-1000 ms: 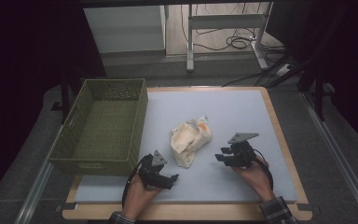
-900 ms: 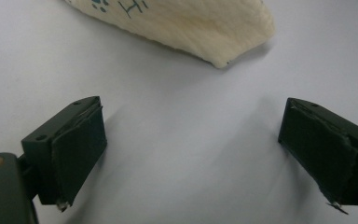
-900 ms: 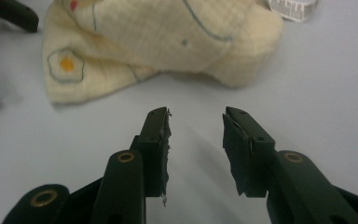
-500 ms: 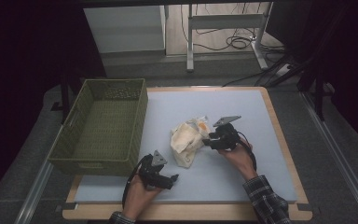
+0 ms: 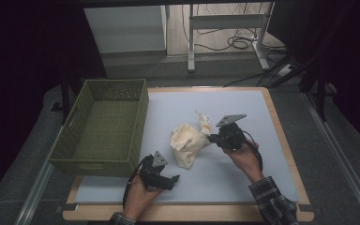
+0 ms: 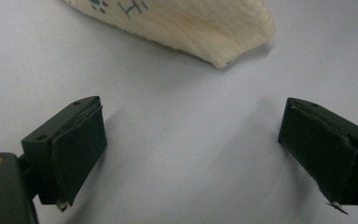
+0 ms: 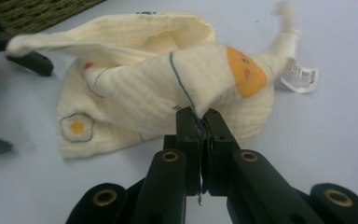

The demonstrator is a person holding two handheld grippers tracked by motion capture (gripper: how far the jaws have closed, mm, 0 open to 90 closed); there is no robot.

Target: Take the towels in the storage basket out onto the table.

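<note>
cloth: a crumpled cream cloth with fried-egg prints sits in the middle of the high view, on the pale blue mat, just right of the basket. In the right gripper view it takes up the upper middle of the frame, with a white care tag sticking out at the upper right.

right gripper: the right gripper has just been closing and now its jaws are pinched tight on a fold at the cloth's near edge. You can see the fabric caught between the 2 black pads and the pinched part tenting up off the mat.

left gripper: the left gripper has its jaws spread wide with nothing between them, just bare mat. It's parked at the lower middle of the high view, and a corner of the cloth shows at the top of its own view, apart from both pads.

basket: the green woven basket at the left of the high view looks empty, as far as I can see inside.

done so far: I'd say only the grab, 1 corner of the cloth is pinched.

left to do: my guess is the cloth either gets spread and folded with both grippers or lifted over into the basket. Most of it is bunched on the mat, so pretty much all the real work is ahead.
</note>
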